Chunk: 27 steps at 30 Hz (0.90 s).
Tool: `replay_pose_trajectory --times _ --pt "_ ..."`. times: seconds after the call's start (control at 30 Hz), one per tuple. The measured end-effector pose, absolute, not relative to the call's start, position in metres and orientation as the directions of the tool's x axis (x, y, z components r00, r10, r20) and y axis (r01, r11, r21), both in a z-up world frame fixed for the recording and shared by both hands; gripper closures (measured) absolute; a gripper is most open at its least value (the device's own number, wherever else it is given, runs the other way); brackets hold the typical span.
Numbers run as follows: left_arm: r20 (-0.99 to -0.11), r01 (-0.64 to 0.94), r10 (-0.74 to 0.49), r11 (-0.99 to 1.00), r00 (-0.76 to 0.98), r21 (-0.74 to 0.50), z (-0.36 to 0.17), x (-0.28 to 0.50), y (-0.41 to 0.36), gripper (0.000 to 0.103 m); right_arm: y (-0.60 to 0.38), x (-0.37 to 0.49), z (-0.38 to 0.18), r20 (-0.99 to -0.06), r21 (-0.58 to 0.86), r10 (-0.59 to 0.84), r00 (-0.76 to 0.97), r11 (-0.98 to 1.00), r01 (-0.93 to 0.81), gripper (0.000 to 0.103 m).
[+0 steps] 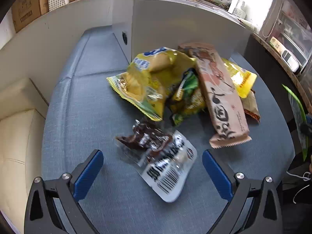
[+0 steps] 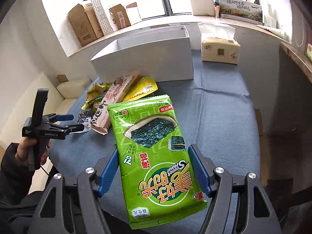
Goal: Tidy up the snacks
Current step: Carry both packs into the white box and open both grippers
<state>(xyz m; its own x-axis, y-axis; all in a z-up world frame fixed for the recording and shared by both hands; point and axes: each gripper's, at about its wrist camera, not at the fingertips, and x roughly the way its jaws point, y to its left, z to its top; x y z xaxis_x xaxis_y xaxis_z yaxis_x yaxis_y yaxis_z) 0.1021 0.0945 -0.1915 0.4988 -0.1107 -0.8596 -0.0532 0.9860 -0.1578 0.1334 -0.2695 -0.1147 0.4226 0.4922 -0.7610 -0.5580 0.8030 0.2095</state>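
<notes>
The right tool [image 2: 153,172] clamps a green seaweed packet [image 2: 154,156] in front of the white box [image 2: 144,62]. The left tool [image 1: 153,172] gapes wide and empty over a dark barcode packet [image 1: 161,156], near the snack pile [image 1: 175,81] against that box.

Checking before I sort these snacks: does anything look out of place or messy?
Yes: the snack packets lie in a loose heap in front of the white box, overlapping and crumpled, and the yellow bag looks torn open.
</notes>
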Motion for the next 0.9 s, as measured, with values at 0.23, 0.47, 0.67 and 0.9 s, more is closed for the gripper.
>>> replay_pose_trajectory --times 0.23,0.47,0.67,0.9 --pt "-0.865 -0.164 0.025 0.984 0.501 -0.066 -0.199 0.117 0.084 0.0 -0.251 0.133 -0.127 -0.762 0.252 0.514 0.395 0.796 -0.55 0.029" --pt "-0.855 -0.224 0.078 0.974 0.513 -0.045 -0.189 0.11 0.074 0.03 -0.24 0.13 -0.135 -0.768 0.273 0.527 0.365 0.784 -0.558 0.029" --pt "-0.825 -0.195 -0.061 0.959 0.562 -0.204 -0.18 0.085 0.094 0.031 -0.241 0.129 -0.138 -0.764 0.293 0.534 0.362 0.788 -0.542 0.029" --pt "-0.755 -0.143 -0.049 0.972 0.654 -0.187 -0.133 0.052 0.086 0.031 -0.241 0.131 -0.135 -0.751 0.299 0.543 0.375 0.787 -0.54 0.029"
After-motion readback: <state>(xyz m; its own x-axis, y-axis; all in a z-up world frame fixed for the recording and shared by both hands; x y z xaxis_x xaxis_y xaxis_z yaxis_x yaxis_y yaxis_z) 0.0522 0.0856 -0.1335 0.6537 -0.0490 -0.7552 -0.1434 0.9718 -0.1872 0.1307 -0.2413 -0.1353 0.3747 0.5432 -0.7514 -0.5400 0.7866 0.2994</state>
